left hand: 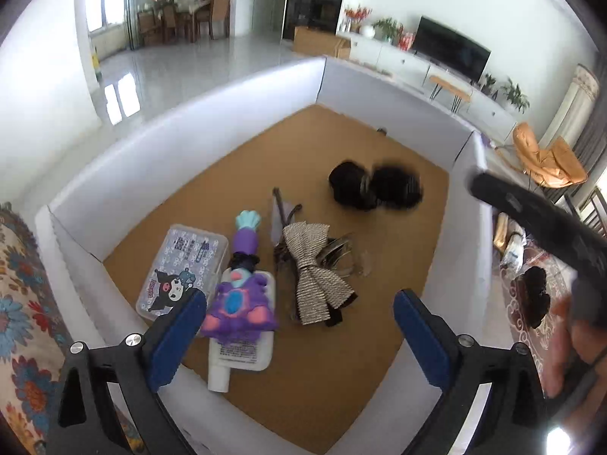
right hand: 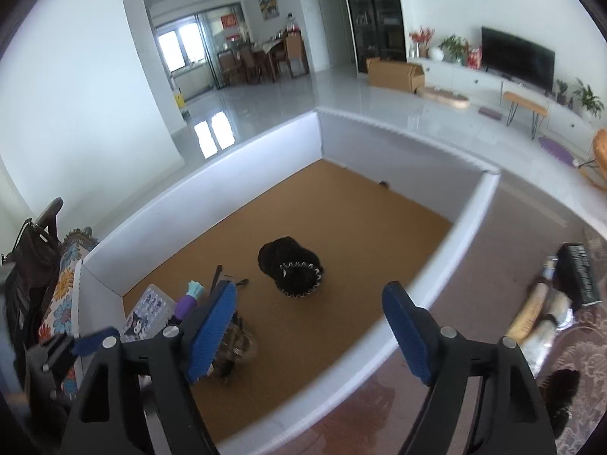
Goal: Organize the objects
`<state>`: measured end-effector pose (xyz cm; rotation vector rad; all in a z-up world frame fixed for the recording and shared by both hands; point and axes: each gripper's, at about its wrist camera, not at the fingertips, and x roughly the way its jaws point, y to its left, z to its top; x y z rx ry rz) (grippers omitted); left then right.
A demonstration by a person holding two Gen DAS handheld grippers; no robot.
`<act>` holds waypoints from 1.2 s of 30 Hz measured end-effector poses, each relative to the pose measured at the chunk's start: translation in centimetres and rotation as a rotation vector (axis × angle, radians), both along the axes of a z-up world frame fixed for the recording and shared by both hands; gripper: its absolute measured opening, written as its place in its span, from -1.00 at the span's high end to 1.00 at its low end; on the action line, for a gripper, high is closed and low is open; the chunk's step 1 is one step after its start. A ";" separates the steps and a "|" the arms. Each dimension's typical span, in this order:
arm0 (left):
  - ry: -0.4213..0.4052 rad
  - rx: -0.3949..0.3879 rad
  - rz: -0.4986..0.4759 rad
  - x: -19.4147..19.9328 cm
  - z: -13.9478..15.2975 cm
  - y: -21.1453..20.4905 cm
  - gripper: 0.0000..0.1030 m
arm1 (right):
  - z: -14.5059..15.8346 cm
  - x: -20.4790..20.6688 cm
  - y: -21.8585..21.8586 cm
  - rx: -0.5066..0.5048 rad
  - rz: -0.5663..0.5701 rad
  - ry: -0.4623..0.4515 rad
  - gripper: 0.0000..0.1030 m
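A white-walled box (left hand: 151,159) with a brown floor holds several items. In the left wrist view a clear cartoon-printed case (left hand: 182,269), a white bottle with a purple toy top (left hand: 239,303) and a striped bow clip (left hand: 318,276) lie near the front. A black furry hair claw (left hand: 375,185) lies farther in and looks blurred. My left gripper (left hand: 299,326) hangs open above the bottle and bow, holding nothing. In the right wrist view my right gripper (right hand: 309,326) is open over the box (right hand: 417,303), with nothing between its fingers and the hair claw (right hand: 292,267) lying beyond its fingertips.
Outside the right wall, on a patterned cloth, lie another black furry clip (right hand: 561,390), a black carton (right hand: 578,273) and pale tubes (right hand: 531,314). A flowered cloth (left hand: 22,303) lies left of the box. A hand (left hand: 569,341) and a black tool arm (left hand: 538,223) sit at the right.
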<state>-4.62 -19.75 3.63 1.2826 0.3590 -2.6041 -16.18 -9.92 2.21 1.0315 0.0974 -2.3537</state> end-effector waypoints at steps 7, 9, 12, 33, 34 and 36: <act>0.243 -0.089 -0.018 3.7 3.3 3.9 -0.95 | -1.4 8.9 12.6 0.125 -0.109 0.201 -0.84; 0.300 -0.092 -0.060 4.6 4.3 6.1 -0.95 | -2.9 11.0 16.9 0.198 -0.177 0.206 -0.84; 0.356 -0.077 -0.146 5.3 5.7 9.3 -0.95 | -5.2 13.5 23.4 0.254 -0.290 0.156 -0.84; 0.150 -0.049 -0.560 4.6 -3.0 26.5 -0.95 | -10.9 16.7 34.4 0.191 -0.550 -0.097 -0.84; 0.143 -0.053 -0.560 4.5 -3.5 26.6 -0.95 | -10.9 16.6 34.5 0.188 -0.553 -0.101 -0.84; 0.127 -0.066 -0.554 4.3 -4.4 26.4 -0.95 | -10.9 16.6 34.3 0.196 -0.554 -0.104 -0.86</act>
